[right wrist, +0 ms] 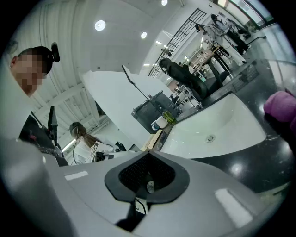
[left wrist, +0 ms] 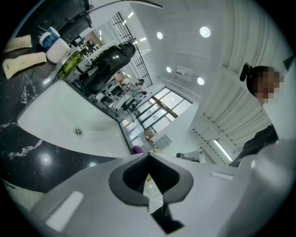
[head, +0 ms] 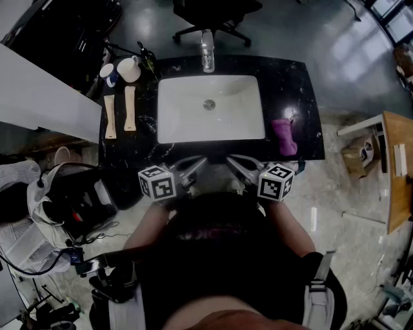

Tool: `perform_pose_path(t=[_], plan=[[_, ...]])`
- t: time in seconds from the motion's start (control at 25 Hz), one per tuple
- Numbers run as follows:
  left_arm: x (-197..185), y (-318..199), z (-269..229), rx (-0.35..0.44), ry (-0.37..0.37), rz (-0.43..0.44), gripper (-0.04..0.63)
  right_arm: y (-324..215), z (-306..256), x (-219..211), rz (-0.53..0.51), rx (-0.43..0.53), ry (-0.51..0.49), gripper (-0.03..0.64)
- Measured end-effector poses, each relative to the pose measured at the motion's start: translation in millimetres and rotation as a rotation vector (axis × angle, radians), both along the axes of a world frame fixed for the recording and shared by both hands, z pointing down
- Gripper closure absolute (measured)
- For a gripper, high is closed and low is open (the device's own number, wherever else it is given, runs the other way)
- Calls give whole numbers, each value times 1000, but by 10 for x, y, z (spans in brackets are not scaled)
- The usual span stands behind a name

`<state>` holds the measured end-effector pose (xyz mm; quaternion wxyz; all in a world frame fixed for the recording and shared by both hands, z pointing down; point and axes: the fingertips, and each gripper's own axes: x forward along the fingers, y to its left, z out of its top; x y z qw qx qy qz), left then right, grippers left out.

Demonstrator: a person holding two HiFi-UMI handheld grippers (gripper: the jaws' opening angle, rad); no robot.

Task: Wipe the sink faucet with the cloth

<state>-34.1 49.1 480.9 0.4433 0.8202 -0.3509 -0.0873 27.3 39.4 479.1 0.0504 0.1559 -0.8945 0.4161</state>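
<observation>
A chrome faucet (head: 207,50) stands at the far rim of the white sink basin (head: 187,119), set in a black marble counter (head: 290,90). A purple cloth (head: 284,136) lies crumpled on the counter right of the basin; it shows as well in the right gripper view, cloth (right wrist: 280,108), and small in the left gripper view, cloth (left wrist: 137,149). My left gripper (head: 201,162) and right gripper (head: 231,160) are held side by side at the counter's near edge, both shut and empty, tips toward each other. The left gripper (left wrist: 149,156) and right gripper (right wrist: 147,154) show jaws pressed together.
On the counter's left lie two beige wooden-handled tools (head: 120,116), with two cups (head: 122,69) and a green bottle (head: 148,61) behind them. An office chair (head: 213,16) stands beyond the counter. Bags and cables (head: 71,200) crowd the floor at left; a wooden table (head: 397,167) is at right.
</observation>
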Motion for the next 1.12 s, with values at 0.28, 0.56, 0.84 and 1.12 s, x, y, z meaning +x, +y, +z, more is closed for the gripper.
perform_pose_path(t=[0.28, 0.56, 0.84, 1.12], plan=[[-58, 1, 34, -6, 3, -5, 595, 3, 20, -60, -6, 5, -1, 606], [-46, 0, 29, -13, 5, -2, 595, 3, 14, -42, 0, 6, 1, 606], [-51, -67, 22, -5, 9, -14, 595, -220, 9, 118, 52, 48, 47, 603], [121, -98, 67, -19, 30, 3, 595, -1122, 423, 1757, 270, 252, 772, 472]])
